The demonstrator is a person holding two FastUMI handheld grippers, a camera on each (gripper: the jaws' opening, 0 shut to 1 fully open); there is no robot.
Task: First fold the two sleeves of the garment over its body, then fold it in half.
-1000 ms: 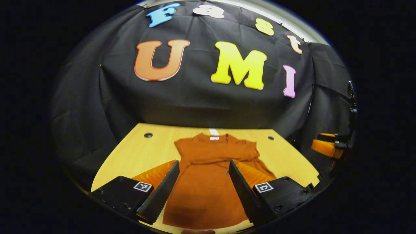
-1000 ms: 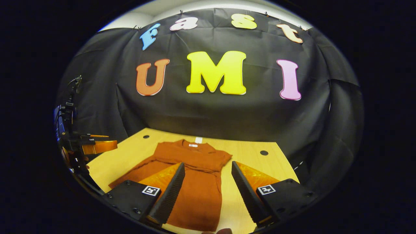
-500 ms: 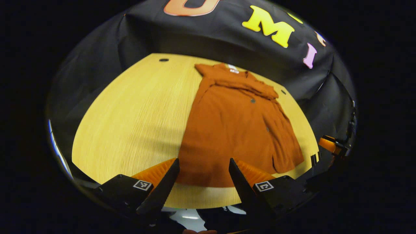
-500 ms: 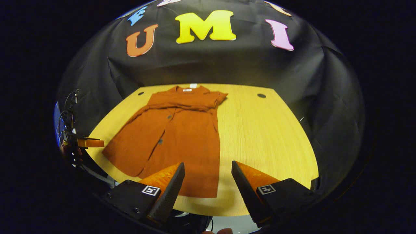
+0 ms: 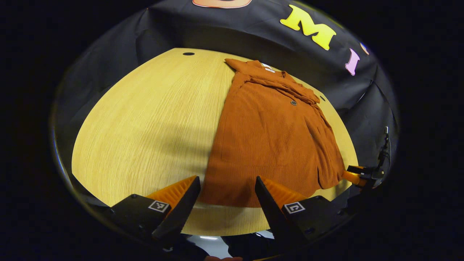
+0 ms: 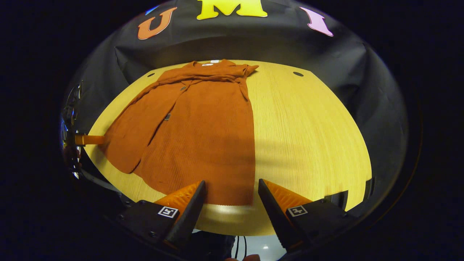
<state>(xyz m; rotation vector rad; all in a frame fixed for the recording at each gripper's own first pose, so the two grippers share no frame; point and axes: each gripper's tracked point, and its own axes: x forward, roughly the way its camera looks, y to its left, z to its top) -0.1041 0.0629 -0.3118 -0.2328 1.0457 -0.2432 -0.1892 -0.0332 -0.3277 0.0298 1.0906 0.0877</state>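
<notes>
Both grippers spread wide, holding nothing — left gripper (image 5: 224,203) and right gripper (image 6: 230,206) poised above the near hem of the shirt (image 5: 272,137). Shirt flat on the wooden table (image 5: 145,127), collar toward the far cloth wall (image 6: 235,43), sleeves apparently folded across the chest — hard to tell at that range. Fingers apart from the fabric.

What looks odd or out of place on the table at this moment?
The orange garment does not lie symmetric: in the right gripper view its left front panel splays outward toward the table edge, while the right side runs straight. The sleeves sit bunched across the chest near the collar. Nothing is spilled or damaged.
</notes>
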